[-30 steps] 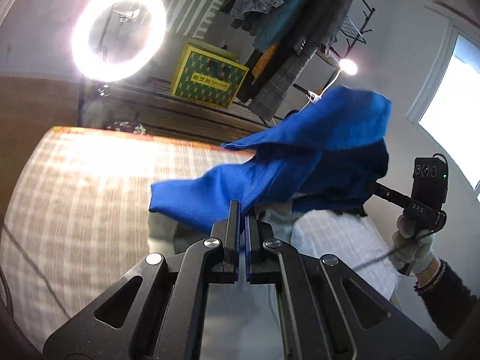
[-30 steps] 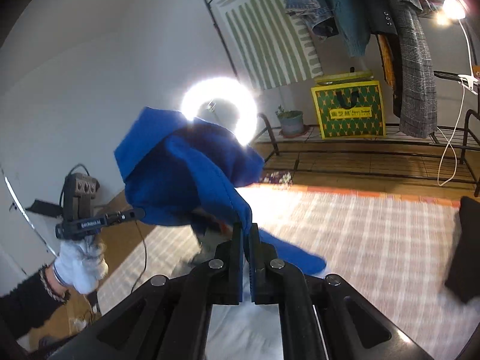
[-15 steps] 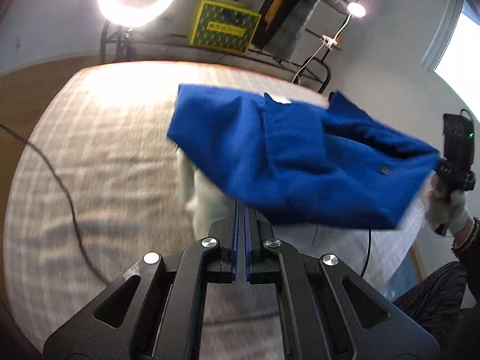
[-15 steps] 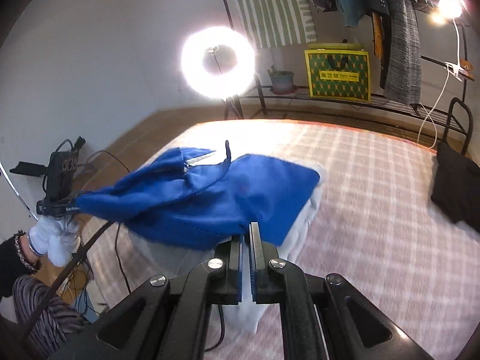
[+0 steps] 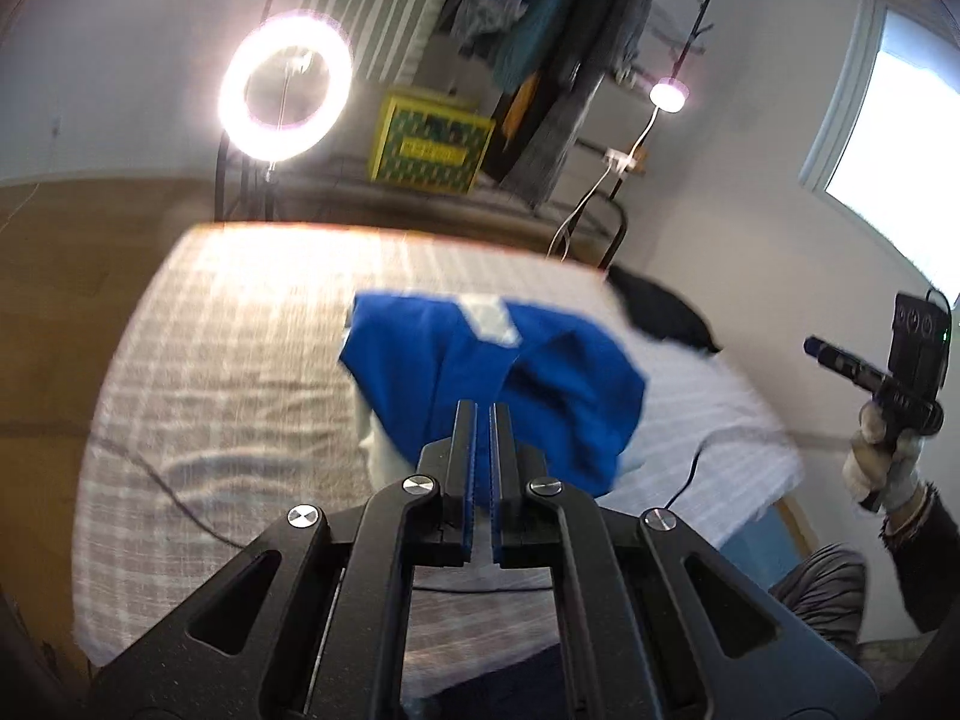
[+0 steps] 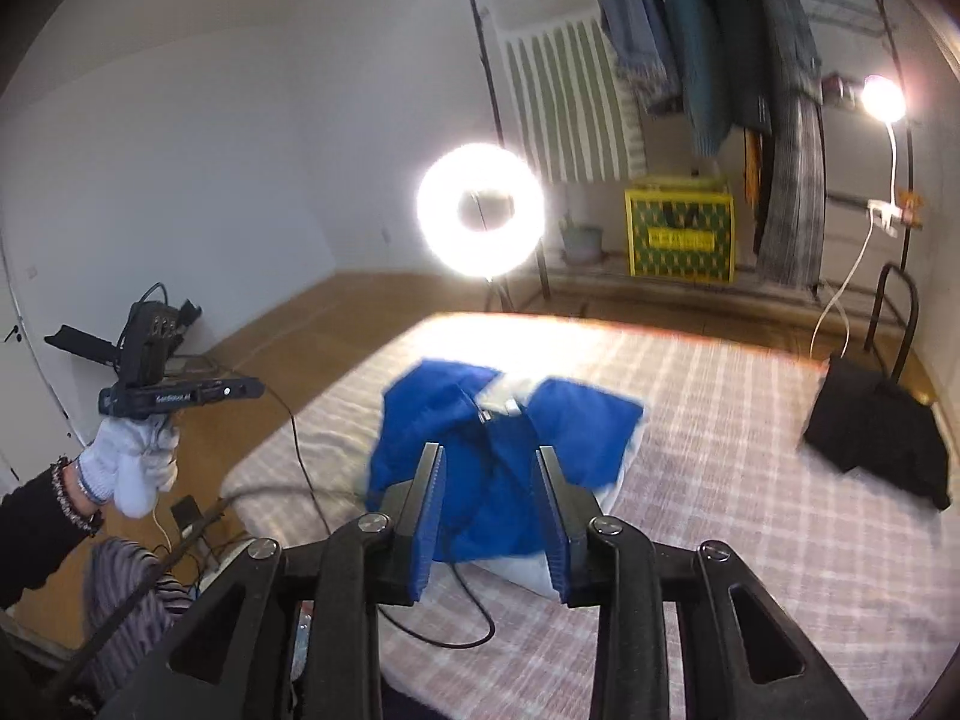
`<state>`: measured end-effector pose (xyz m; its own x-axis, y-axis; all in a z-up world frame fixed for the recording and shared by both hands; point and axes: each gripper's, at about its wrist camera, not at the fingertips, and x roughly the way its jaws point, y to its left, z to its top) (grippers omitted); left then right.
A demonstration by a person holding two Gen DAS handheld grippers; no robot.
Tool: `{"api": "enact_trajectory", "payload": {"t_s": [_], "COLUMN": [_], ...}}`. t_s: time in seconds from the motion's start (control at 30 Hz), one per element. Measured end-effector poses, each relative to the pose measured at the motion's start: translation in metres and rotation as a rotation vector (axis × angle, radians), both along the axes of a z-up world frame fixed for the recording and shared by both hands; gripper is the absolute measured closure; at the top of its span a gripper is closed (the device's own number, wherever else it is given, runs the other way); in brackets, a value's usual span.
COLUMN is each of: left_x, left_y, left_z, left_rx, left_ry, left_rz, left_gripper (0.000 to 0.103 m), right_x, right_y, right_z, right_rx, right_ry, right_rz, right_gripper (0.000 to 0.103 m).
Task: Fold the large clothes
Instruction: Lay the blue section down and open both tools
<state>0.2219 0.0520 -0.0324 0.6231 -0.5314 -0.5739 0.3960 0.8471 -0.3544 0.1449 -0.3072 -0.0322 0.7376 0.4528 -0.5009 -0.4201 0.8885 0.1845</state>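
On the bed [image 6: 750,420], mid-mattress, the blue garment [image 6: 480,462] lies bunched atop a white item, released. Left of it, the left hand-held gripper [image 5: 482,414] is closed and empty; the right hand-held gripper [image 6: 489,462] has just been opening, nothing between its jaws. A cable [image 6: 300,438] crosses the bed left of the garment; a black garment [image 6: 876,426] lies right, well apart.

Checked bed [image 6: 750,450] (plaid cover) bears blue garment [image 6: 480,468], black garment [image 6: 876,432].
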Motion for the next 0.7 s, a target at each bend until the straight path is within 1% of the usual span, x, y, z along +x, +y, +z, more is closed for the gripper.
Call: {"api": "enact_trajectory", "payload": {"t_s": [0.07, 0.13, 0.2, 0.27, 0.37, 0.53, 0.57, 0.6, 0.63, 0.67, 0.7], "left_x": [-0.01, -0.02, -0.031, -0.041, -0.058, -0.094, -0.101, -0.108, -0.114, -0.117, -0.119], "left_y": [0.001, 0.0, -0.002, -0.005, -0.006, -0.014, -0.015, -0.015, -0.015, -0.016, -0.015], "left_z": [0.022, 0.043, 0.063, 0.082, 0.111, 0.162, 0.173, 0.181, 0.189, 0.194, 0.196], "left_rx": [-0.025, -0.039, -0.047, -0.051, -0.082, -0.068, -0.066, -0.063, -0.062, -0.069, -0.08], "left_ry": [-0.02, -0.045, -0.071, -0.098, -0.119, -0.195, -0.21, -0.224, -0.236, -0.238, -0.233], "left_rz": [-0.004, -0.011, -0.018, -0.021, -0.035, -0.042, -0.043, -0.043, -0.037, -0.036, -0.037], "left_gripper": [0.103, 0.103, 0.1, 0.095, 0.093, 0.093, 0.087, 0.079, 0.058, 0.045, 0.045], "right_x": [-0.014, -0.032, -0.048, -0.06, -0.078, -0.107, -0.114, -0.117, -0.121, -0.123, -0.123], "right_y": [-0.006, -0.013, -0.022, -0.028, -0.038, -0.05, -0.052, -0.054, -0.056, -0.057, -0.057], "right_z": [0.018, 0.038, 0.055, 0.066, 0.084, 0.116, 0.123, 0.127, 0.131, 0.133, 0.134], "right_rx": [0.01, 0.041, 0.06, 0.071, 0.094, 0.101, 0.106, 0.111, 0.115, 0.112, 0.101], "right_ry": [-0.03, -0.061, -0.098, -0.126, -0.155, -0.217, -0.231, -0.239, -0.248, -0.25, -0.243], "right_rz": [-0.003, -0.009, -0.025, -0.035, -0.049, -0.072, -0.078, -0.078, -0.08, -0.085, -0.088], "right_gripper": [0.069, 0.066, 0.063, 0.063, 0.063, 0.061, 0.061, 0.058, 0.054, 0.052, 0.047]}}
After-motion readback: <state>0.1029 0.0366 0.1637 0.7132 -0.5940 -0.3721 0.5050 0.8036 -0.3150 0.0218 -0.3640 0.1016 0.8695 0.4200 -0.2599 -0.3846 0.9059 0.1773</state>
